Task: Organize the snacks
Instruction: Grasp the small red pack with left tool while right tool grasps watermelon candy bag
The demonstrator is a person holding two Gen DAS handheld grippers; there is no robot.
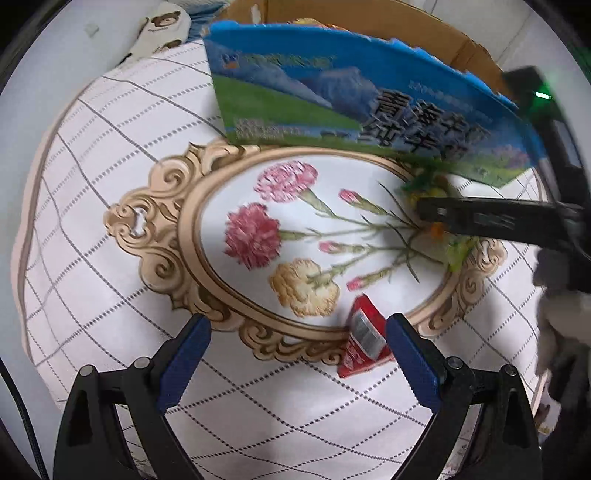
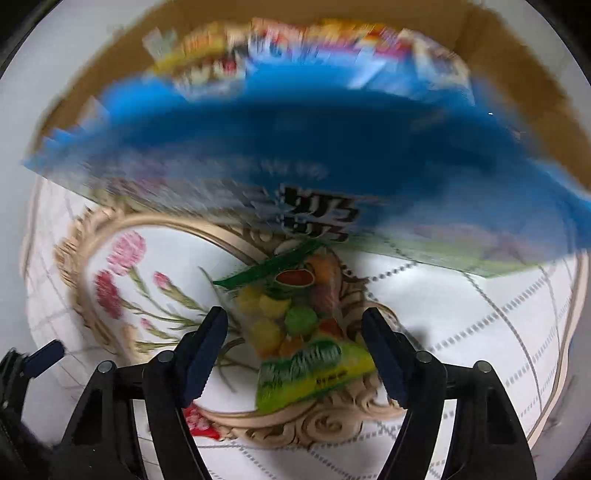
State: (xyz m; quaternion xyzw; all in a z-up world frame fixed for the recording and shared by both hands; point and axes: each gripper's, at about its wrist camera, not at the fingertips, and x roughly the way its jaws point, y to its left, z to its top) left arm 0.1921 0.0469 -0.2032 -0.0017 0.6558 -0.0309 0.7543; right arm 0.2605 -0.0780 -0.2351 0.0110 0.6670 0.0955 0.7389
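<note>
1. Left wrist view: the left gripper point(image 1: 297, 341) stands released, its blue-padded fingers point(image 1: 192, 345) spread wide over the tablecloth point(image 1: 92, 229) with nothing between them.
2. A red snack packet point(image 1: 364, 338) lies flat just inside the right finger, partly hidden behind it; its print is too blurred to read.
3. At far right, the right gripper point(image 1: 480, 218) reaches in from the edge, cut off by the frame; it covers most of a green-and-yellow candy bag point(image 1: 458, 251).
4. A large blue milk box point(image 1: 351, 99) lies tilted at the far side, blocking most of the cardboard box point(image 1: 369, 22) behind it.
5. A bear-print cloth point(image 1: 162, 29) shows at far left, partly cropped.
6. The tablecloth is pale, gridded, with a gold-framed carnation print in the middle.
7. Right wrist view: the picture is smeared with motion. The right gripper point(image 2: 295, 350) is spread apart, its fingers either side of the candy bag point(image 2: 295, 332) and not touching it.
8. The milk box point(image 2: 295, 147) fills the far half, hiding the blurred packets in the cardboard box point(image 2: 535, 92).
9. The red packet point(image 2: 199, 424) peeks out near left, largely hidden behind the left finger.
</note>
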